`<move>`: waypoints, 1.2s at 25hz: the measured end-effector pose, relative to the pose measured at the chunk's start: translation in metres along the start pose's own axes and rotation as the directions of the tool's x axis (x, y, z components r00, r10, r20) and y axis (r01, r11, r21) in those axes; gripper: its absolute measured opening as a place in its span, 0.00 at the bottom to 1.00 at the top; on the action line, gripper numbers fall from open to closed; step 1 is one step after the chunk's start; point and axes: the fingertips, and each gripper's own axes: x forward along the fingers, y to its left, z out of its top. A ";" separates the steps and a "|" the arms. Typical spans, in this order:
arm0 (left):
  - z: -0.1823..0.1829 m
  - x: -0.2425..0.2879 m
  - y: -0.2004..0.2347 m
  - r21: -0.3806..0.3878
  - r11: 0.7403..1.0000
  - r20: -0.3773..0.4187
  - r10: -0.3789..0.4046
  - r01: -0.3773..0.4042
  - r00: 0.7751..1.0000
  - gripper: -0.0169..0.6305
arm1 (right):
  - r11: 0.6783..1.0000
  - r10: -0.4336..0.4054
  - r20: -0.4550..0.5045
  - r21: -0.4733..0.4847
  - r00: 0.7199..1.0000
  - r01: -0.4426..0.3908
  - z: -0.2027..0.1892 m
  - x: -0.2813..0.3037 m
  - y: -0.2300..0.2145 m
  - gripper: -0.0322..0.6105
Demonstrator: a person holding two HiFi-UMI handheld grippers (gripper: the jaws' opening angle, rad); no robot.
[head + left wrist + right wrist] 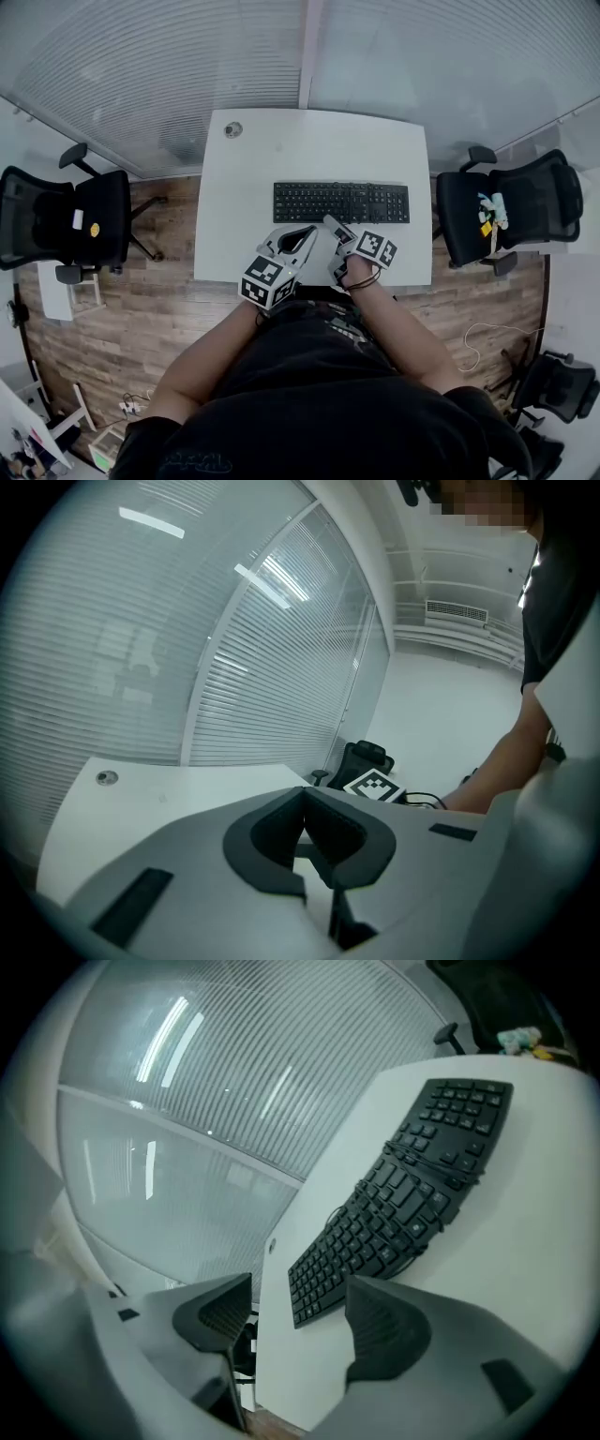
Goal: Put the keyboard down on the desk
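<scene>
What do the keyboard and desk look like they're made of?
The keyboard looks like matte black plastic: separate moulded keys, no shine. The desk has a smooth white top with a faint sheen, probably laminate or painted board; the pictures leave that open.

Setting identified as an office or small meeting room. A white desk (253,187) is seen at centre, with a round cable grommet (232,130) set in its far left corner and a black keyboard (341,202) laid flat on it. Black mesh swivel chairs are noted on either side: the left chair (66,220) and the right chair (506,206). A third chair (558,389) is partly seen at the near right. The far side is closed off by ribbed glass partition panels (159,66). Wood-pattern flooring (112,337) is recorded around the desk. A ventilation grille (457,612) is observed high on a white wall in the left gripper view.
</scene>
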 end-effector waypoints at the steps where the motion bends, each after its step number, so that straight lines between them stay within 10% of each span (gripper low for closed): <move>1: 0.001 -0.002 0.000 0.003 1.000 0.004 -0.001 0.001 1.000 0.05 | 0.998 0.014 0.011 -0.055 1.000 -0.014 0.002 -0.003 0.011 0.55; 12: 0.010 -0.035 0.000 0.027 1.000 0.053 0.000 -0.002 0.999 0.05 | 0.837 0.174 0.092 -0.538 0.980 -0.098 0.000 -0.050 0.118 0.17; 18: 0.014 -0.057 0.002 0.031 1.000 0.082 -0.002 -0.001 0.997 0.05 | 0.688 0.260 0.066 -0.713 0.963 -0.137 -0.021 -0.072 0.161 0.09; 30: 0.018 -0.084 0.009 0.021 1.000 0.136 -0.007 0.004 0.991 0.05 | 0.565 0.336 0.063 -0.812 0.940 -0.148 -0.038 -0.088 0.206 0.09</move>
